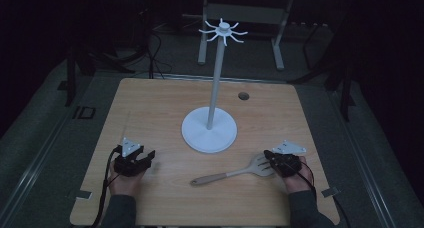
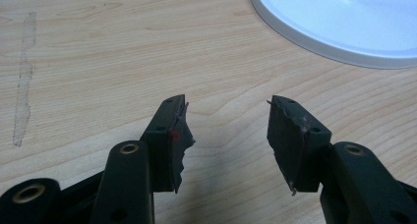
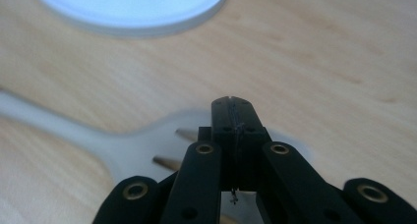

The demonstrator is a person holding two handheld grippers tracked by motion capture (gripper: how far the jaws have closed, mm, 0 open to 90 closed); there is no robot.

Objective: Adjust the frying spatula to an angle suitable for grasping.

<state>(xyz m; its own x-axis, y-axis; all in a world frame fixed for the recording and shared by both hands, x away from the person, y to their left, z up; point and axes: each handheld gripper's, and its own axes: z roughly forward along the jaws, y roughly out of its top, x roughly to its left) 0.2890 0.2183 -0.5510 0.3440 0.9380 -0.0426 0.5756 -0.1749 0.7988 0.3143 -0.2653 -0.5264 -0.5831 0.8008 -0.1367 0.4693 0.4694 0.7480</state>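
Right gripper [image 3: 231, 103] fingers together over spatula [image 1: 235, 172], maybe to hang it on stand [image 1: 209, 130]. Left gripper [image 2: 227, 117] fingers apart, nothing between.

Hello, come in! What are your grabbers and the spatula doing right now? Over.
Left gripper open over bare table. Right gripper shut, above slotted spatula head. White hook stand mid-table, apart from both.

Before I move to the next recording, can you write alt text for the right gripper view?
The right black claw, its jaws pressed together, sits over the blurred head of a white slotted spatula on a light wooden table. The round white base of a stand lies beyond.
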